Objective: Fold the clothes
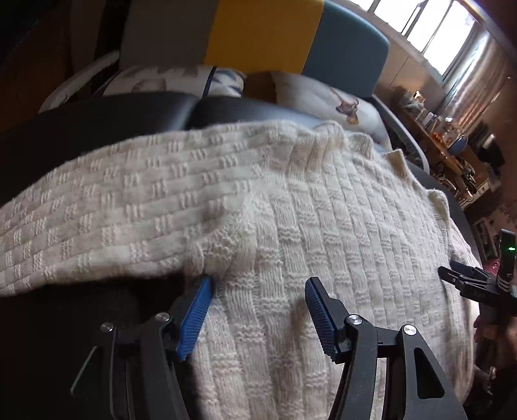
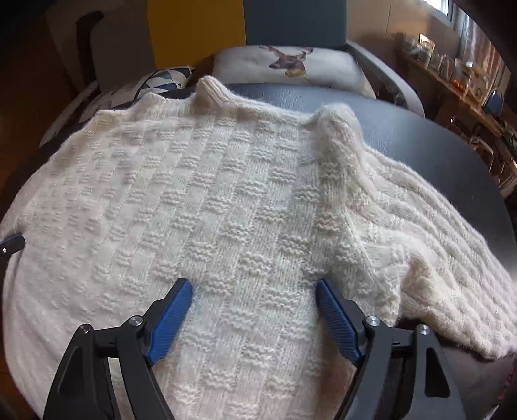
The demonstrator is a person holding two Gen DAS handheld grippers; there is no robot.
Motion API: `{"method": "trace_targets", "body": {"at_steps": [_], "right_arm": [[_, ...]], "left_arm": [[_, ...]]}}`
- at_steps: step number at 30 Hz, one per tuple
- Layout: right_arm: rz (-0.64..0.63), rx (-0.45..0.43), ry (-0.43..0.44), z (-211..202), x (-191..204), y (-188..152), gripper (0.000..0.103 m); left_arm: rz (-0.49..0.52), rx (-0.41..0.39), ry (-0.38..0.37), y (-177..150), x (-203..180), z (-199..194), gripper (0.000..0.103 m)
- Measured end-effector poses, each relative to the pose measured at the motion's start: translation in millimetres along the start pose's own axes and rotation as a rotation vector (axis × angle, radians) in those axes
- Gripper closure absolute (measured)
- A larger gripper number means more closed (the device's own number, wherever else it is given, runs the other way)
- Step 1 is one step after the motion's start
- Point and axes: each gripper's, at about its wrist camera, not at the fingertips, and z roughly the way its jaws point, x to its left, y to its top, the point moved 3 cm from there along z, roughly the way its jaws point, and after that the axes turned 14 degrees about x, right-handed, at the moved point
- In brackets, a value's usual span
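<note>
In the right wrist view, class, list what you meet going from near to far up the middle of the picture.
Right gripper with its jaws open → cream knitted sweater → dark table → deer cushion → teal chair back.

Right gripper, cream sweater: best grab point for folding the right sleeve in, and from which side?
Likely the raised ridge at the shoulder seam of the cream sweater, where the sleeve branches off over the dark table. It stands up from the flat body, so open jaws can straddle it. Bring the right gripper forward from the near side, fingers either side of the fold, then pinch.
</note>
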Motion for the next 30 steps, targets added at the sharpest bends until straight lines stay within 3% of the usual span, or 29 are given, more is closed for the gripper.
{"method": "trace_targets", "body": {"at_steps": [3, 5, 9, 11, 15, 18, 23, 30], "right_arm": [[0.042, -0.020, 0.101, -11, -10, -2, 0.018], [0.126, -0.088, 0.262, -32, -32, -16, 0.018], [0.434, -0.237, 0.614, -67, -135, -86, 0.018], [0.641, -0.295, 0.722, -77, -205, -132, 0.018], [0.997, -0.409, 0.757, -85, -320, -218, 0.020], [1.207, -0.476, 0.775, -79, -378, -256, 0.035], [1.324, -0.510, 0.783, -57, -420, -262, 0.036], [1.285, -0.544, 0.592, -61, -431, -229, 0.039]], "left_arm": [[-0.008, 0.015, 0.052, 2, 3, 8, 0.042], [-0.024, 0.015, 0.025, 1, -4, 1, 0.042], [-0.037, 0.010, -0.065, -4, -26, -15, 0.036], [-0.041, 0.016, -0.115, -7, -40, -21, 0.035], [-0.016, 0.080, -0.211, -4, -83, -11, 0.033], [0.034, 0.119, -0.243, -5, -119, -1, 0.032], [0.131, 0.165, -0.264, -11, -174, 13, 0.031], [0.194, 0.234, -0.256, -15, -211, 34, 0.028]]}}
